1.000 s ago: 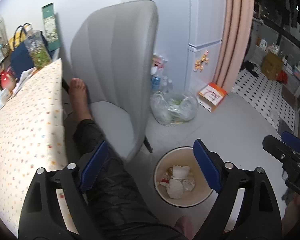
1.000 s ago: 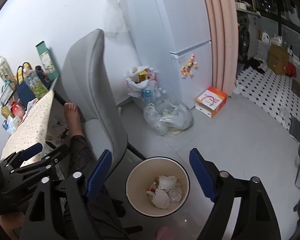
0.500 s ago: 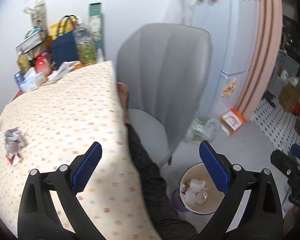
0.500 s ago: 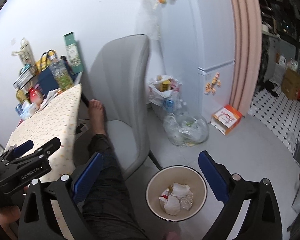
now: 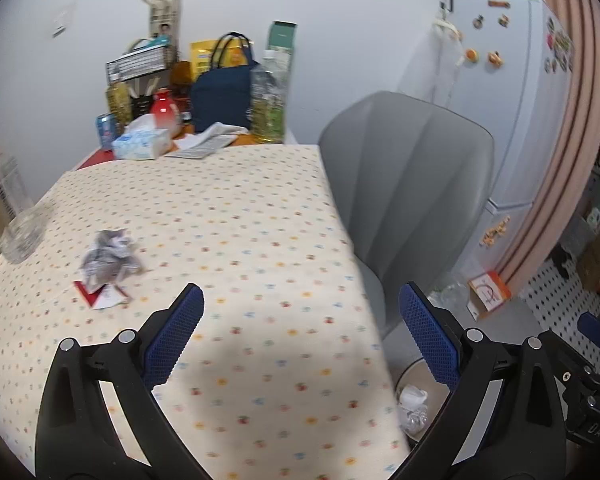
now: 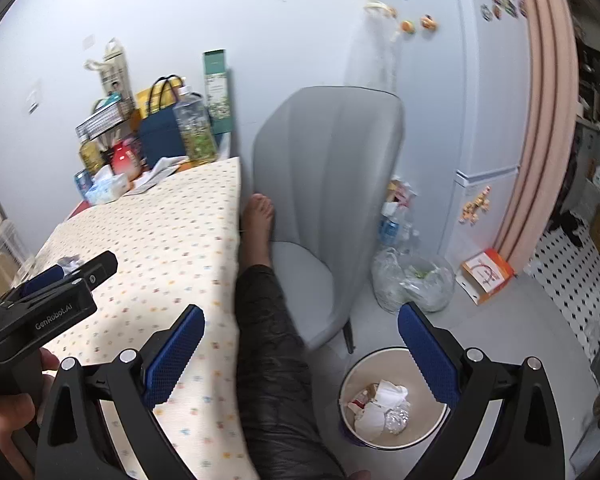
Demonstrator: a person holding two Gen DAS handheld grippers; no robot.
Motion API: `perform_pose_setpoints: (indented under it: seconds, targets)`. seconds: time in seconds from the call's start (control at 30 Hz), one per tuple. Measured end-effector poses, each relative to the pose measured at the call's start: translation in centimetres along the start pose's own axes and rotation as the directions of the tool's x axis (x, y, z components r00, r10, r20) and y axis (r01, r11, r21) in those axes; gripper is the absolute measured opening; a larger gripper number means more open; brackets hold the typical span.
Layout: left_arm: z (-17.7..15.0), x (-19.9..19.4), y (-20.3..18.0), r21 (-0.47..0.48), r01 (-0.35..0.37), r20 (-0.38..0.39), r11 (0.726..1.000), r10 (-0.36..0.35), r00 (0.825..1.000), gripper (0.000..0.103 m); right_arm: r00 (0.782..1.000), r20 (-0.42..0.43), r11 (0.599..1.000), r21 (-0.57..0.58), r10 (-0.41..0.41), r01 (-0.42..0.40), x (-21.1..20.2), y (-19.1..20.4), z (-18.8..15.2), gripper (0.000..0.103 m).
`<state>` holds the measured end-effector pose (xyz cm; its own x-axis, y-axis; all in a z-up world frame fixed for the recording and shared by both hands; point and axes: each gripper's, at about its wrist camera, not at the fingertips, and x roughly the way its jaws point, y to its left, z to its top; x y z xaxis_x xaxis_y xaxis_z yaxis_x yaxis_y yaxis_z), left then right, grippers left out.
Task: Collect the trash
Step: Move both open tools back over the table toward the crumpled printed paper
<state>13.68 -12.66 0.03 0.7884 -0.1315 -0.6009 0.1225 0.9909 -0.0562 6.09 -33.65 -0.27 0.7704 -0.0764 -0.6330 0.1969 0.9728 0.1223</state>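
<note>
Crumpled paper (image 5: pixel 108 256) beyond left gripper (image 5: pixel 300 320)

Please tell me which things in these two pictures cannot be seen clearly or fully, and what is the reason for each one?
- Trash bin, left wrist view: mostly hidden by the table edge and the left gripper finger.
- Crumpled paper, right wrist view: nearly covered by the left gripper body.
- Crumpled paper, left wrist view: blurred, print unreadable.
- Glass jar, left wrist view: cut off by the frame edge.
- Fridge magnets, right wrist view: too small to identify.
</note>
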Motion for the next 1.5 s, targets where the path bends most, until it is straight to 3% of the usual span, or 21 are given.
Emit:
perform_pose_setpoints:
  seconds: [0.77, 1.33, 1.5]
  targets:
    - [-1.7, -3.8, 13.9, -0.188, -0.145, 0.026, 0.971, 0.153, 0.988, 0.097, 0.988, -0.015, 0.968, -0.195, 0.155, -0.155, -0.6, 14.7, 0.0, 0.095]
    - [-3.4, -3.1, 22.1, -0.285, -0.265, -0.020, 0.921, 0.271, 0.962, 0.097, 0.975, -0.081, 0.937, -0.271, 0.208, -0.222, 2.7, 21.6, 0.4, 0.095]
    - [-4.2, -1.6, 24.1, -0.308, -0.275, -0.044, 0.911, 0.275, 0.960, 0.097, 0.970, -0.101, 0.926, -0.292, 0.220, -0.240, 4.2, 23.6, 0.7, 0.094]
